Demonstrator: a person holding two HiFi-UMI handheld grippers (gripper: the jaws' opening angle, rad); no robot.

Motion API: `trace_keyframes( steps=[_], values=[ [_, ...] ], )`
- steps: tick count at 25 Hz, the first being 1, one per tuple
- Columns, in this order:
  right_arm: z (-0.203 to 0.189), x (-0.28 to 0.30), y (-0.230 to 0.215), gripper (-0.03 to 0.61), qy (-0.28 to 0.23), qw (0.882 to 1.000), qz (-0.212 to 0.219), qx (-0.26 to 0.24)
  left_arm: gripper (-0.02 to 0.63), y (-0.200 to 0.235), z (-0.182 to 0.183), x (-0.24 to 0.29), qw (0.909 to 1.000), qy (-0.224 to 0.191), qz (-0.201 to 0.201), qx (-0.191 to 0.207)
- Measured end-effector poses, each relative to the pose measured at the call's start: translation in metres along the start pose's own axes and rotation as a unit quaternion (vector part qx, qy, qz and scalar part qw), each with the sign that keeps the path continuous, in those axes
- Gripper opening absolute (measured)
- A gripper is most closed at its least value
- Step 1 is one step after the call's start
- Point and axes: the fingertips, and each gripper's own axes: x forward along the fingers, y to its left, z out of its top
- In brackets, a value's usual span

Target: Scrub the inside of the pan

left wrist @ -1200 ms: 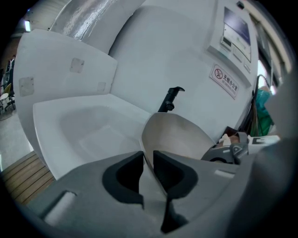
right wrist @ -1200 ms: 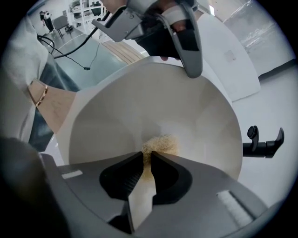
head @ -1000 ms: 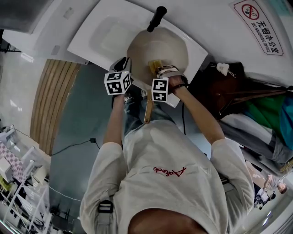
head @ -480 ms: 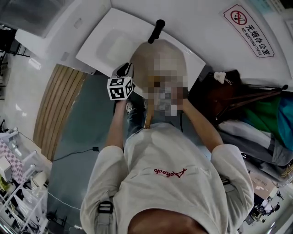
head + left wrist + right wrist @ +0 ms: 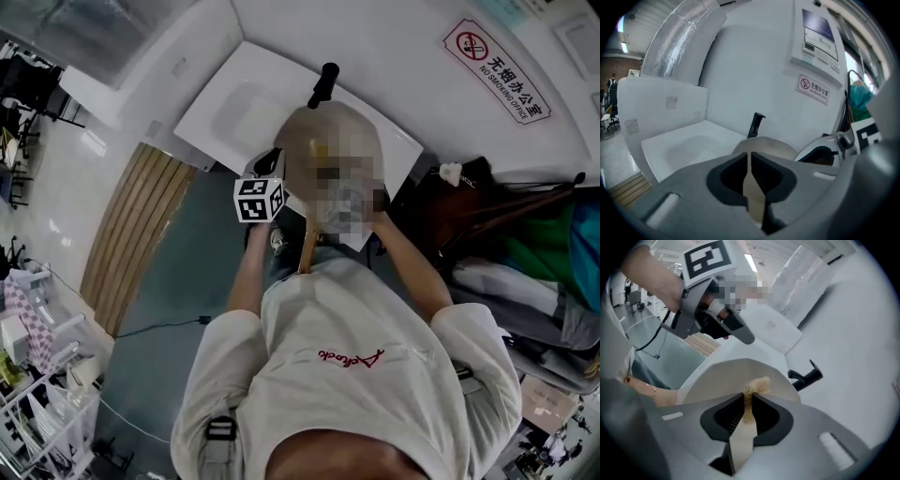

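Observation:
A beige pan (image 5: 323, 131) with a black handle (image 5: 323, 82) lies on the white counter. My left gripper (image 5: 272, 161) hovers by the pan's near left edge. In the left gripper view its jaws (image 5: 750, 159) have just been closing and stand together with only a slit, nothing between them; the pan (image 5: 764, 145) shows beyond. My right gripper (image 5: 749, 397) is shut on a tan scrubber (image 5: 758, 384), held just over the pan's inside (image 5: 722, 380). In the head view a mosaic patch hides the right gripper. The left gripper (image 5: 740, 333) shows in the right gripper view, apart from the pan.
A shallow white basin (image 5: 234, 103) lies left of the pan in the counter. A no-smoking sign (image 5: 495, 70) hangs on the wall behind. Dark bags and green cloth (image 5: 525, 225) pile up at the right. Wooden slats (image 5: 141, 225) cover the floor at the left.
Both hands have lifted over the pan's near side, and the left marker cube has shifted right toward the pan. The pan has not moved on the counter.

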Motion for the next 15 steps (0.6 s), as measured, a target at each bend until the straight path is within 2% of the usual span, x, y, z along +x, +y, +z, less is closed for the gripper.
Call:
trace_keyframes(
  steps=[4,7,9,12,14,15],
  values=[
    [0.01,-0.015,-0.023,0.057,-0.054,0.994,-0.021,0.089,0.011,-0.009,0.006,-0.006,0.9999,-0.012,0.008,0.005],
    [0.015,-0.029,-0.044,0.057,-0.109,0.979,-0.049,0.163,0.002,-0.016,0.01,-0.009,0.9997,-0.022,0.01,0.009],
    [0.013,-0.037,-0.056,0.057,-0.15,0.96,-0.054,0.229,0.0,-0.022,0.01,-0.01,0.9996,-0.023,0.01,0.012],
    [0.003,-0.044,-0.064,0.057,-0.197,0.923,-0.038,0.328,0.0,-0.033,0.007,-0.011,0.9995,-0.026,0.008,0.012],
    [-0.002,-0.048,-0.069,0.057,-0.217,0.904,-0.029,0.367,0.0,-0.039,0.005,-0.012,0.9995,-0.029,0.009,0.01],
    [-0.003,-0.05,-0.07,0.057,-0.223,0.899,-0.027,0.377,0.0,-0.042,0.004,-0.013,0.9995,-0.031,0.009,0.008]
  ],
)
